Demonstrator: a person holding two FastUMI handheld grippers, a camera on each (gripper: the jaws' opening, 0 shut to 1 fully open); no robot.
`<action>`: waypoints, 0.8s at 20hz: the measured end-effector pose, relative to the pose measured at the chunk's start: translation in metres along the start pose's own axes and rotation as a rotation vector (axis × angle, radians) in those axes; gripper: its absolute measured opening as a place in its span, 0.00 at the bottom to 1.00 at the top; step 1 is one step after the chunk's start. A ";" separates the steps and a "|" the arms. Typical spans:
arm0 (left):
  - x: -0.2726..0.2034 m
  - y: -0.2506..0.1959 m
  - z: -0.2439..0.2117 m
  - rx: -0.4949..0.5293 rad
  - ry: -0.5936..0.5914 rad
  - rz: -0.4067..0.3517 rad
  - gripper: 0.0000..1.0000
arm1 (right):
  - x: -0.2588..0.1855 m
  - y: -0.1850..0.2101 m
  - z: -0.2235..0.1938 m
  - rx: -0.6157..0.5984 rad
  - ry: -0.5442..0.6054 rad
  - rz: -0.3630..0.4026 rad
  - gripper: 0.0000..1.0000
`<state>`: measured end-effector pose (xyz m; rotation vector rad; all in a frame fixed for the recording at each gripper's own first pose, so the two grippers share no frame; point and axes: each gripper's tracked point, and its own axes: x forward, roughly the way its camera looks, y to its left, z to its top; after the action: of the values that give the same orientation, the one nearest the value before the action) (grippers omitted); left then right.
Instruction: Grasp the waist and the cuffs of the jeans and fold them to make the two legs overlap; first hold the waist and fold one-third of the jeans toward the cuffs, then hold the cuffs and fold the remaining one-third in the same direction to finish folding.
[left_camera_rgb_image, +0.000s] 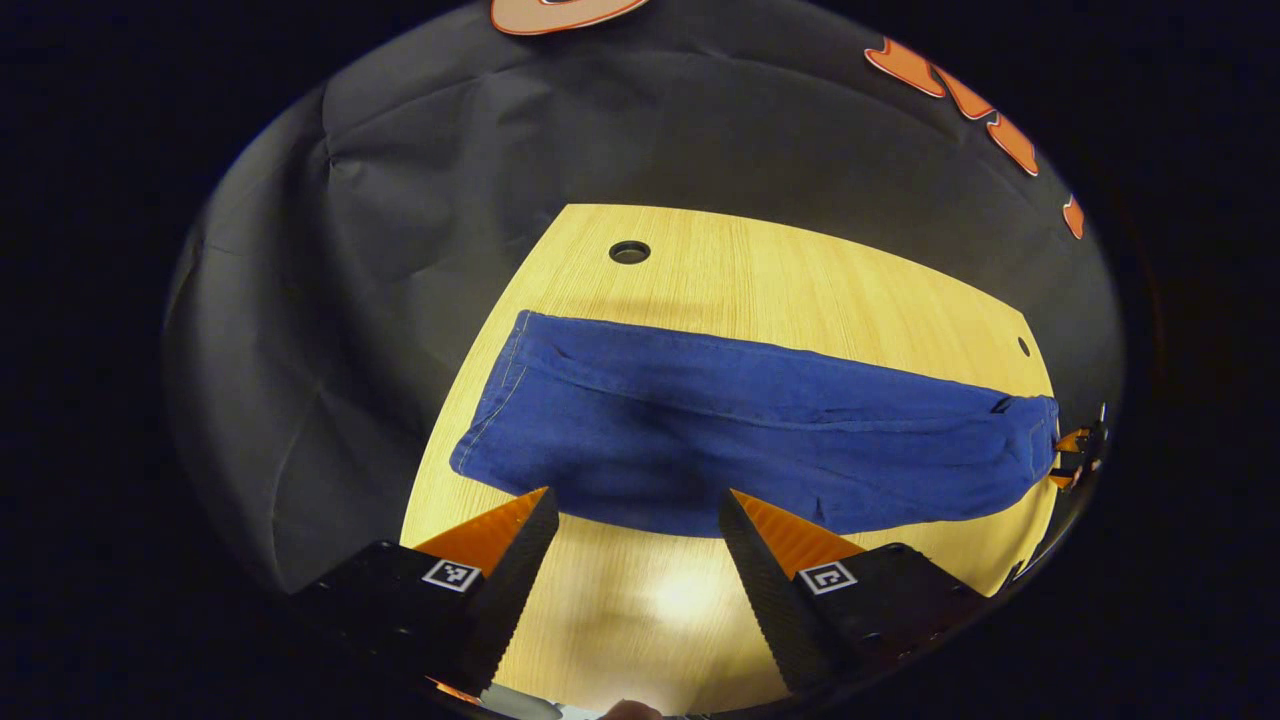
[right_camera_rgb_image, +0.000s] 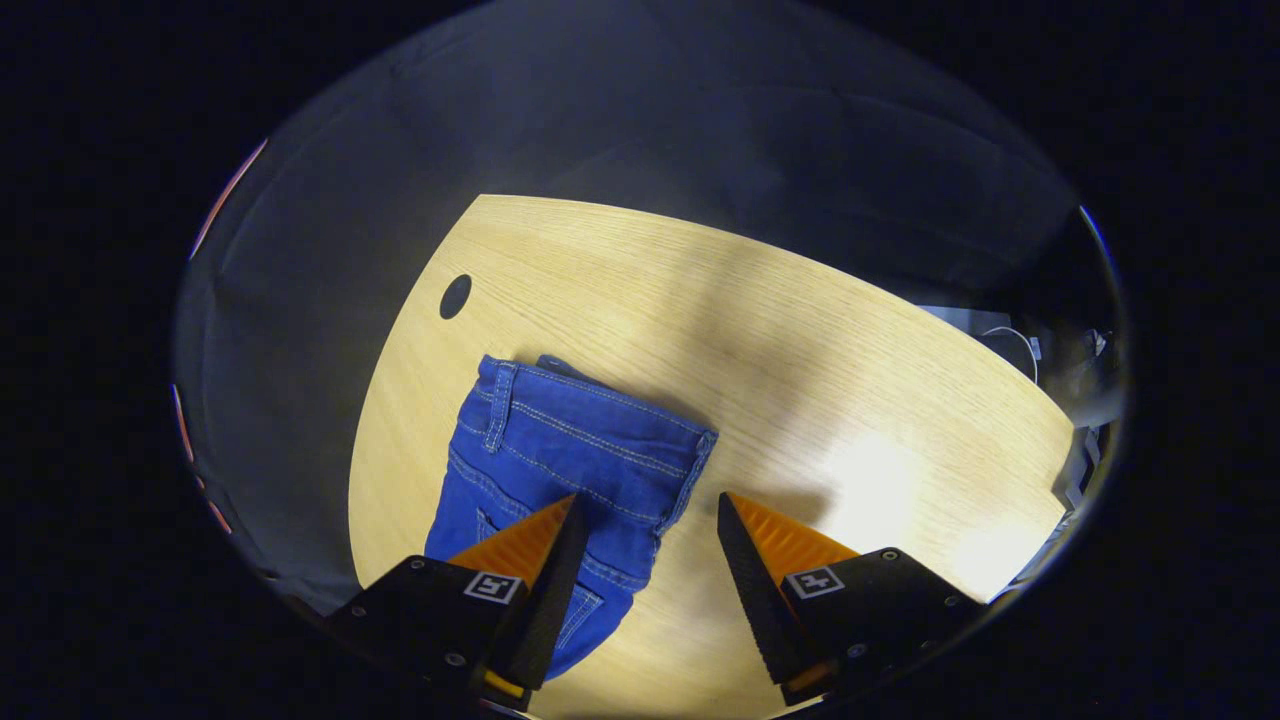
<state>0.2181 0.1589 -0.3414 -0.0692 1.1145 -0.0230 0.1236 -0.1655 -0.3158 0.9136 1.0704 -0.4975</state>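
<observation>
Jeans lie flat across the wooden table, legs seemingly already overlapped, while your left gripper and right gripper hang spread and empty near them, so pinching just the top layer at the waist could drag the legs askew.

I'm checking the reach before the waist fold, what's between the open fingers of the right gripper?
In the right gripper view, the right gripper spans the near corner of the jeans at the waist and bare wooden table; nothing else lies there.

1 jeans, 1 table, 2 table holes, 2 grippers
</observation>
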 end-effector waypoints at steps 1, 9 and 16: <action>0.000 0.002 0.001 0.000 0.003 0.004 1.00 | 0.004 0.005 0.002 0.010 0.009 0.017 0.81; 0.008 -0.002 0.010 0.005 0.019 0.012 0.99 | 0.009 0.021 0.000 -0.038 -0.003 0.113 0.36; 0.005 0.005 0.011 -0.021 0.012 -0.026 0.99 | -0.039 0.072 0.000 -0.075 -0.110 0.277 0.22</action>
<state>0.2296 0.1644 -0.3412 -0.1027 1.1259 -0.0344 0.1602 -0.1279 -0.2524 0.9394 0.8413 -0.2725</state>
